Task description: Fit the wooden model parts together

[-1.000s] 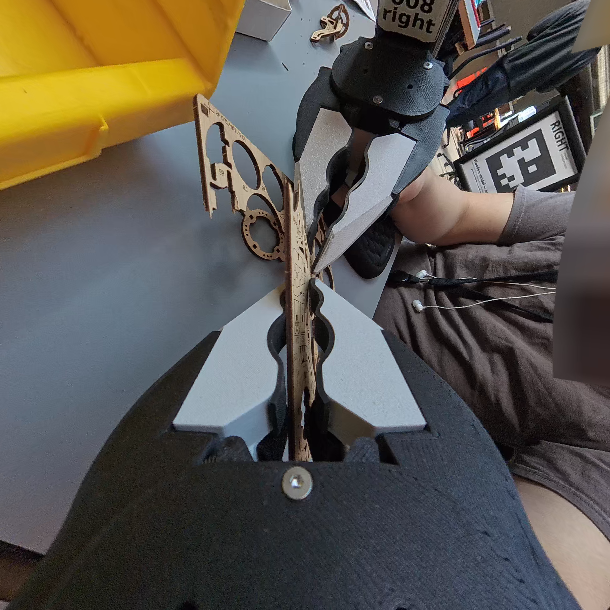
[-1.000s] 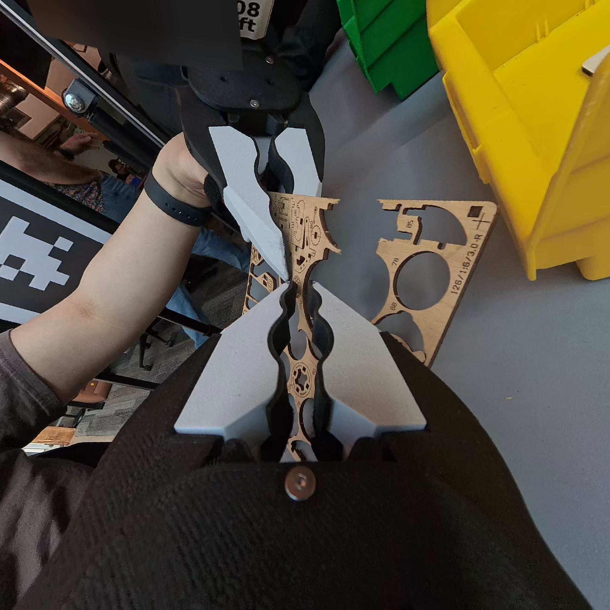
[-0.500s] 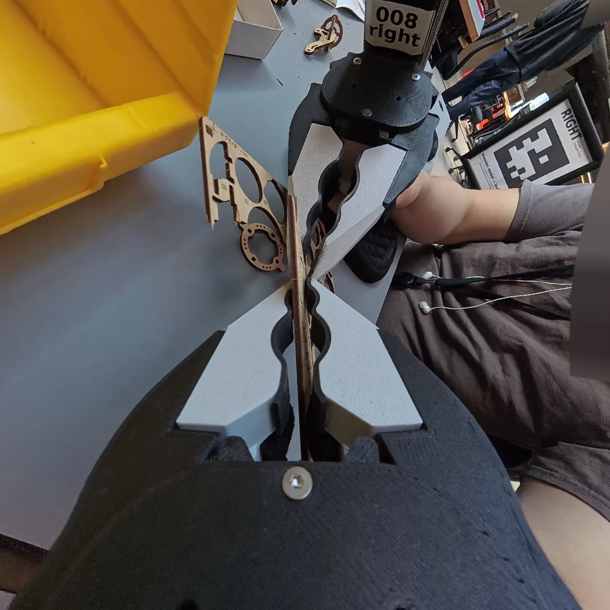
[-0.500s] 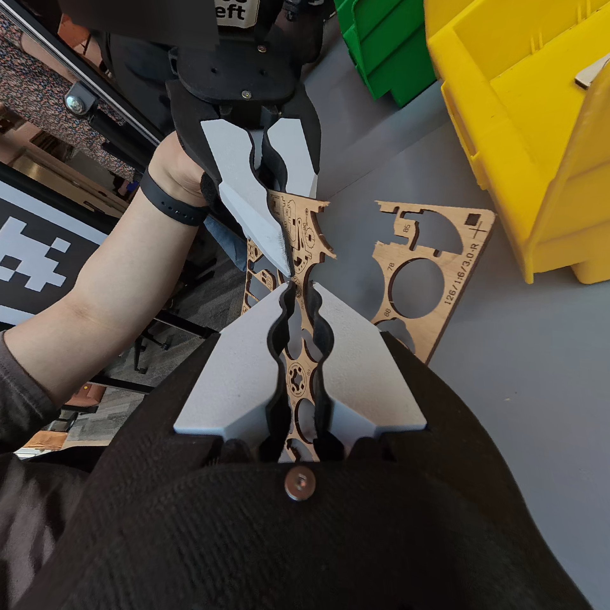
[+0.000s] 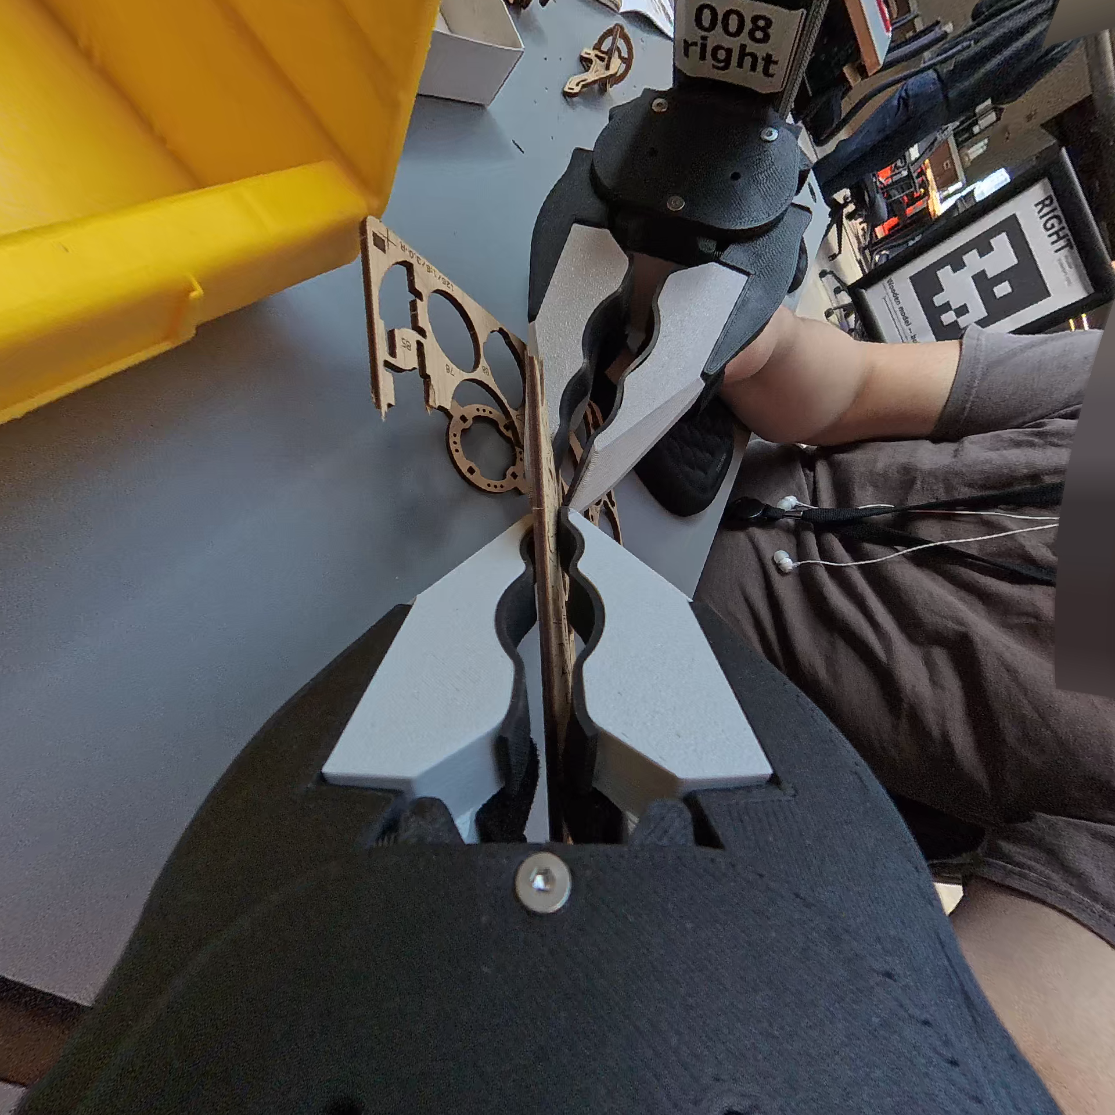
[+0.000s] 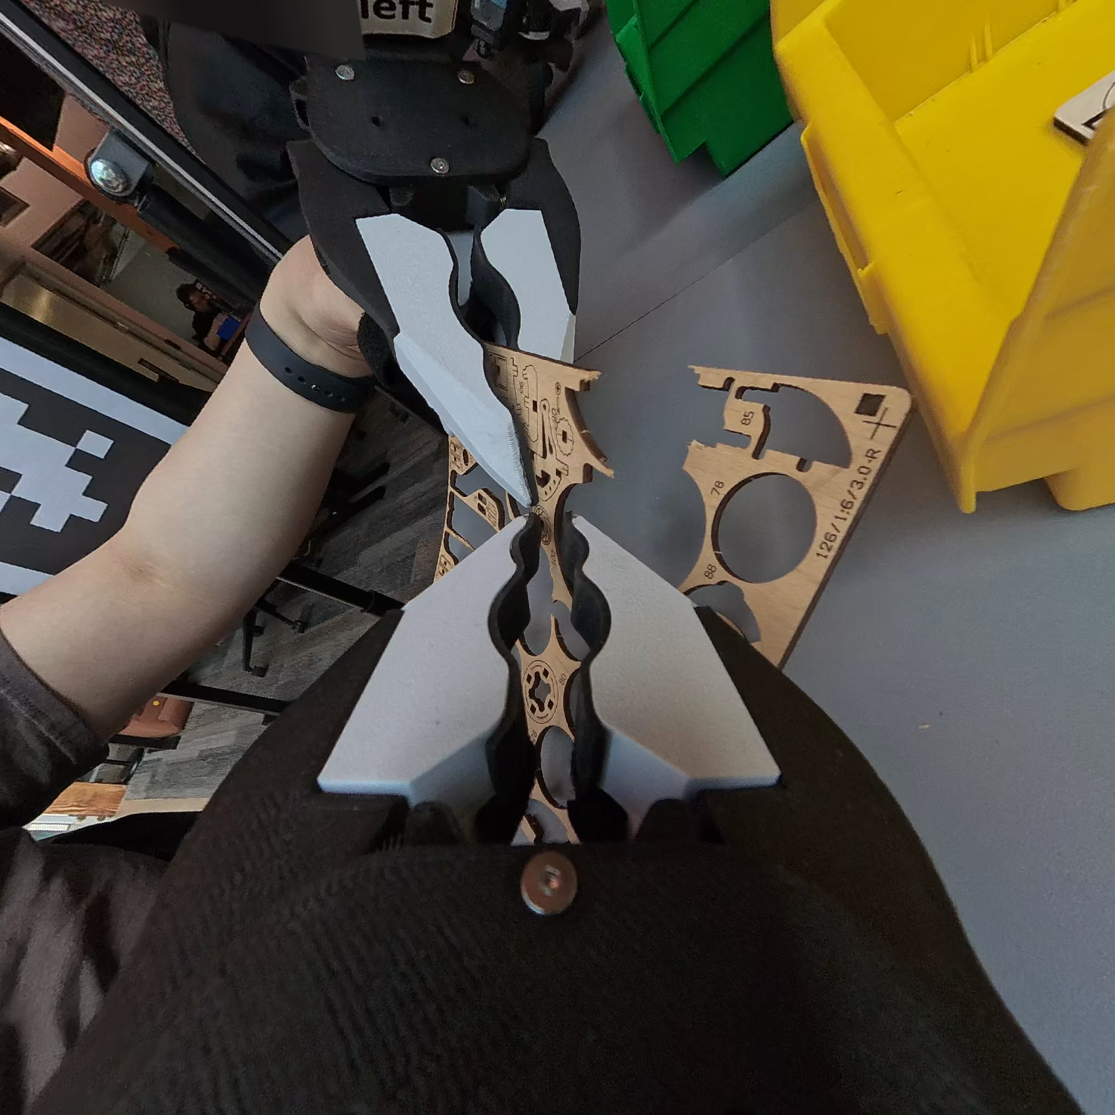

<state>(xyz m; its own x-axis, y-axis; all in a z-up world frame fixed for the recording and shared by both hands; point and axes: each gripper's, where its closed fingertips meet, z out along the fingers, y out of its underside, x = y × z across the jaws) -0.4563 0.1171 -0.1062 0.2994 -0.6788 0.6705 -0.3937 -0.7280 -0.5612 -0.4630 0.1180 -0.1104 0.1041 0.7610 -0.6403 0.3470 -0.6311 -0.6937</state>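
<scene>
Firstly, snap risk: I judged the wooden sheet (image 6: 543, 670) could crack at its narrow neck, just beyond my right fingertips, if the two grips twisted against each other; its upper edge already showed torn splinters.
Slip risk: thin flat ply between smooth grey pads might slide sideways under any pull, spoiling the line-up of parts.
Left gripper (image 5: 546, 525): fingers were closed on the sheet, which ran edge-on down the gap between them.
Right gripper (image 6: 546, 522): fingertips were almost together at the neck; I could not tell whether they actually bit on wood.
Sheet position: held in the air between both sets of fingers, above the grey surface (image 6: 965, 724).
Sheet material: pale laser-cut plywood, dark scorched edges, round holes, a small toothed ring, engraved outlines.
Offcut (image 6: 784, 513): a ragged-edged fragment with large circular cut-outs lay flat just right of my right fingers, apparently separate.
Fingers' make: matte grey wedges with wavy black rubbery inner edges, in rough black printed housings.
Yellow bin (image 6: 965, 241): glossy hard plastic, beyond the offcut; a stray swing could knock it.
</scene>
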